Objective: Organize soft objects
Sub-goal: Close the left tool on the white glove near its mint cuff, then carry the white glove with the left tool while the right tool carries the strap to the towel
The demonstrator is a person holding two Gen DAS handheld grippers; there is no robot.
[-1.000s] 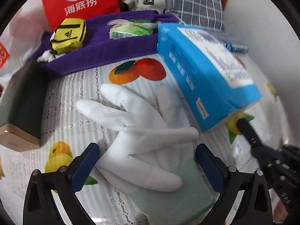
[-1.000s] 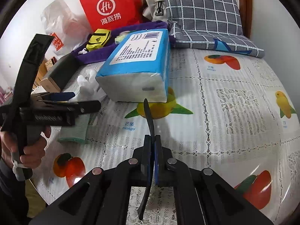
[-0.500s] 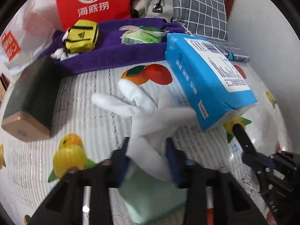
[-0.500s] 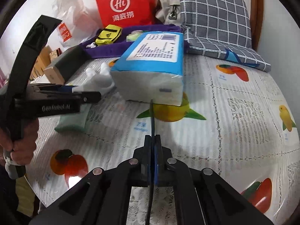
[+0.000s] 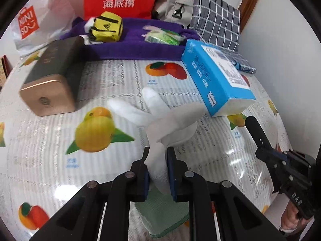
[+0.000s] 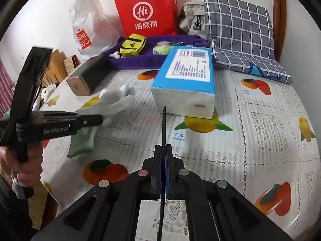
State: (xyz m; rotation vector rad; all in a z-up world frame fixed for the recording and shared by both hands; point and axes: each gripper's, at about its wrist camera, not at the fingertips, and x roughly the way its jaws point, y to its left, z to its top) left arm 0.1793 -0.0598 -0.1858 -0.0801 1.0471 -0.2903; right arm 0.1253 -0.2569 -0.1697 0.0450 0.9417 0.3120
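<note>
My left gripper (image 5: 156, 154) is shut on a white glove (image 5: 160, 118) with a green cuff (image 5: 162, 217); the glove's fingers point away and the cuff hangs below the jaws. The glove also shows in the right wrist view (image 6: 112, 104), held by the left gripper (image 6: 96, 119) above the fruit-print tablecloth. My right gripper (image 6: 164, 124) is shut and empty, pointing at a blue tissue pack (image 6: 186, 80), which also shows in the left wrist view (image 5: 216, 80). The right gripper appears at the right of the left wrist view (image 5: 252, 124).
A purple tray (image 5: 140, 48) at the back holds a yellow pouch (image 5: 106, 29) and a green packet (image 5: 162, 37). A dark box with a gold end (image 5: 50, 80) lies left. A red bag (image 6: 146, 10), checked pillow (image 6: 238, 30) and white plastic bag (image 6: 88, 26) stand behind.
My left gripper closed on the white glove and lifted it off the tablecloth. The right gripper stayed shut and moved slightly closer to the tissue pack.
</note>
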